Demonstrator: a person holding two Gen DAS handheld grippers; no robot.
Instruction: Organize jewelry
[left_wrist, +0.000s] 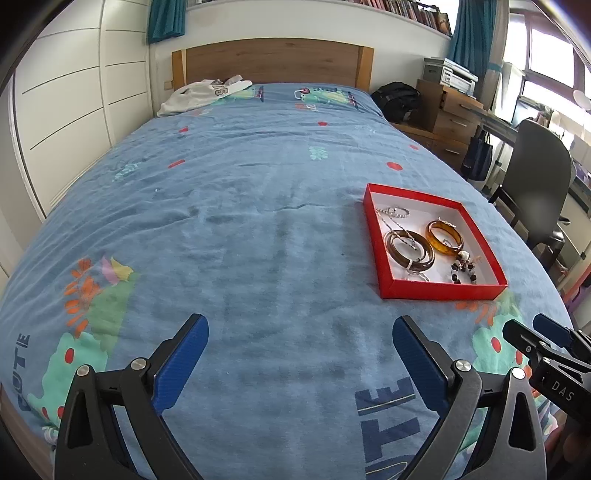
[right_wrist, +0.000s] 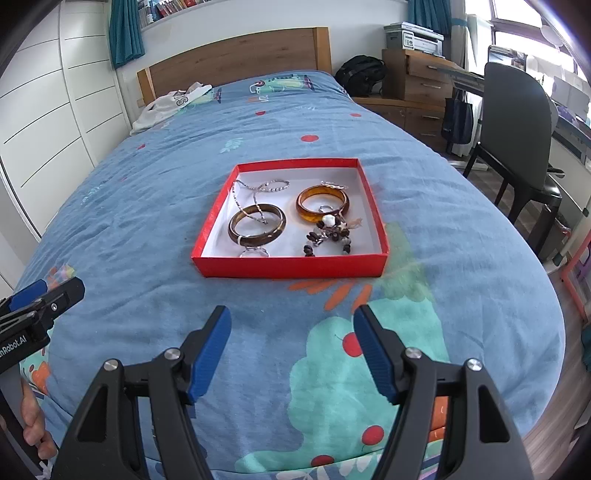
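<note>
The work looks close to its end or paused between picks: every piece in sight already lies inside the red box (right_wrist: 291, 264), and nothing loose shows on the bedspread (right_wrist: 147, 206) around it. The right gripper (right_wrist: 291, 350) hangs with its jaws apart and empty, the box straight ahead of its fingertips and a little beyond them. The left gripper (left_wrist: 299, 354) is likewise spread wide with nothing between the pads, and for it the box sits ahead and off to the right. Inside, the dark brown bangle (right_wrist: 257, 224) lies in the near-left part with a silver chain (right_wrist: 258, 188) trailing across it from the far-left corner, the amber bangle (right_wrist: 322, 203) sits far right, and a beaded bracelet (right_wrist: 328, 236) is bunched near right. If any sorting remains, I judge the next move to be a short reach forward and down by the right gripper, narrowing onto one piece without snagging the chain. The soft, wrinkled bedspread gives under weight, so the box may tip if pressed. Beyond stand a wooden headboard (right_wrist: 236, 62), white wardrobe doors (right_wrist: 48, 110) to the left, and a chair (right_wrist: 517, 122) at the right.
</note>
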